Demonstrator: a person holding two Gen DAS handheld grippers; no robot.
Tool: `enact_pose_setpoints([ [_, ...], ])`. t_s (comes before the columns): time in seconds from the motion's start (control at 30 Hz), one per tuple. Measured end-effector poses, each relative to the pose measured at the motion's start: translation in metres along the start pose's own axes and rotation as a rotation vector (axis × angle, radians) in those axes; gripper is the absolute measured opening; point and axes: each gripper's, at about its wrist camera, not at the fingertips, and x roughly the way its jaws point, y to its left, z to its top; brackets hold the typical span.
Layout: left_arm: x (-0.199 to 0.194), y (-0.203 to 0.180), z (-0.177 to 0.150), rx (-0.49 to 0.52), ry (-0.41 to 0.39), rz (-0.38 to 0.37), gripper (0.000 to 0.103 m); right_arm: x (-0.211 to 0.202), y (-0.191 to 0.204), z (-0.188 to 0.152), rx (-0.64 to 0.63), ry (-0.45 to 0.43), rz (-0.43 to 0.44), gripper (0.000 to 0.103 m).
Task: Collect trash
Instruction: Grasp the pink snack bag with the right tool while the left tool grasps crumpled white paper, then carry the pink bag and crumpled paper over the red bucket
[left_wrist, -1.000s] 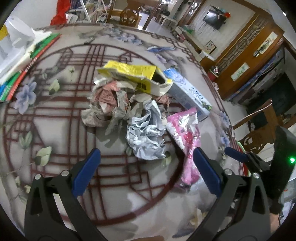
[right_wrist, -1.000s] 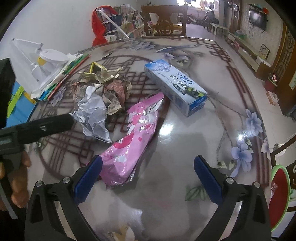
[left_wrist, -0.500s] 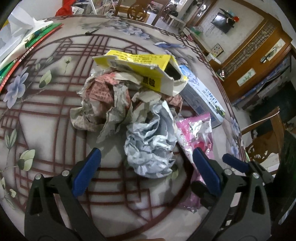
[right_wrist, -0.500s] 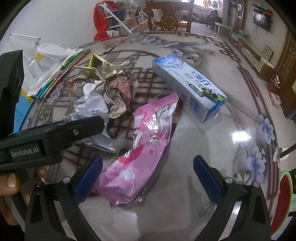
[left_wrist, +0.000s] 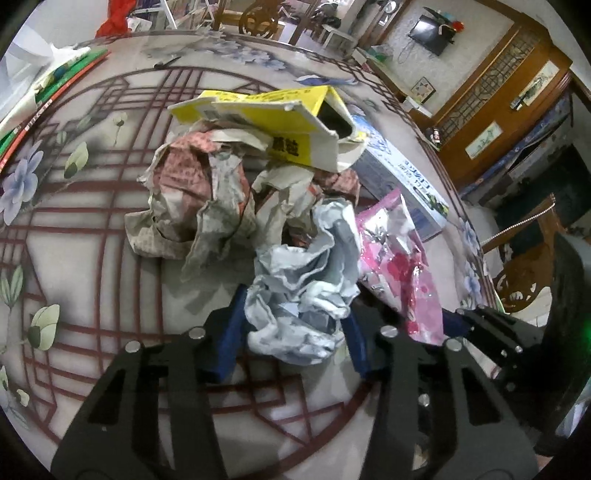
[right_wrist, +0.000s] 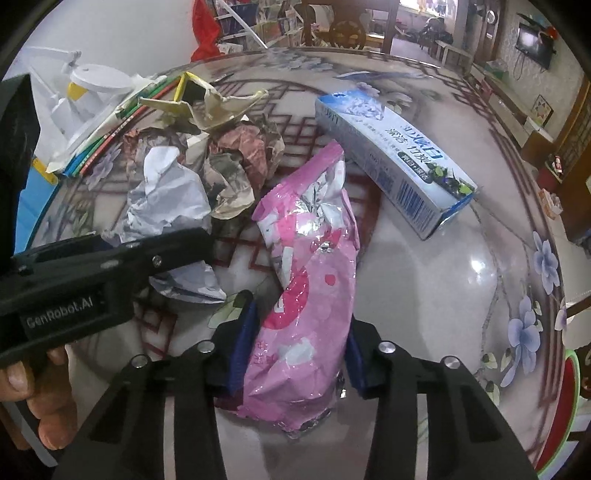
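From the left wrist view, the left hand-held gripper (left_wrist: 295, 325) is clenched on the crumpled grey-white paper ball (left_wrist: 306, 291), its blue pads (left_wrist: 231, 332) pressing the wad from both sides at its near end, low against the bench (left_wrist: 110, 295); taking it by the nearest loose lump looks like the easiest way to lift it clear of the rest of the pile, where the crumpled newspaper (left_wrist: 199, 206) and the torn yellow carton (left_wrist: 280, 122) lie heaped just behind it. Compared with the earlier frames of this view, the jaws, then spread wide either side of the paper, have just been closing and now have the wad between them, and the pile looms nearer. From the right wrist view, the right hand-held gripper (right_wrist: 295, 343) is grasping the pink foil wrapper (right_wrist: 310, 295) across its near end, pads flanking its width, with the wrapper lying flat on the bench and the blue toothpaste box (right_wrist: 395, 158) touching its far tip; both pieces seem to be taken at once so two items go in one trip. Earlier here the jaws stood wide with the wrapper off to their left; they have just been closing around it.
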Motion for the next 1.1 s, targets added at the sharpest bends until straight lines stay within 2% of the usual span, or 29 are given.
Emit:
enact_pose_setpoints([
  [0.07, -0.002, -0.001, -0.002, 0.005, -0.002, 0.006, 0.044, -0.003, 0.0, 0.0, -0.002, -0.006, -0.002, 0.034],
  [0.4, -0.02, 0.008, -0.021, -0.036, -0.02, 0.048, 0.044, -0.02, -0.006, -0.007, 0.009, -0.028, 0.014, 0.03],
  [0.57, -0.041, -0.004, -0.029, 0.038, -0.051, 0.084, 0.044, -0.041, -0.009, -0.012, 0.013, -0.072, 0.022, 0.029],
  [0.73, -0.057, -0.017, -0.032, 0.062, -0.089, 0.059, 0.044, -0.066, -0.017, -0.019, 0.021, -0.119, 0.015, 0.028],
  [0.9, -0.056, -0.037, -0.047, 0.113, -0.078, 0.025, 0.044, -0.094, -0.031, -0.034, 0.036, -0.168, -0.006, 0.028],
  [1.1, -0.057, -0.072, -0.057, 0.211, -0.091, 0.021, 0.044, -0.123, -0.057, -0.056, 0.072, -0.212, -0.047, 0.028],
])
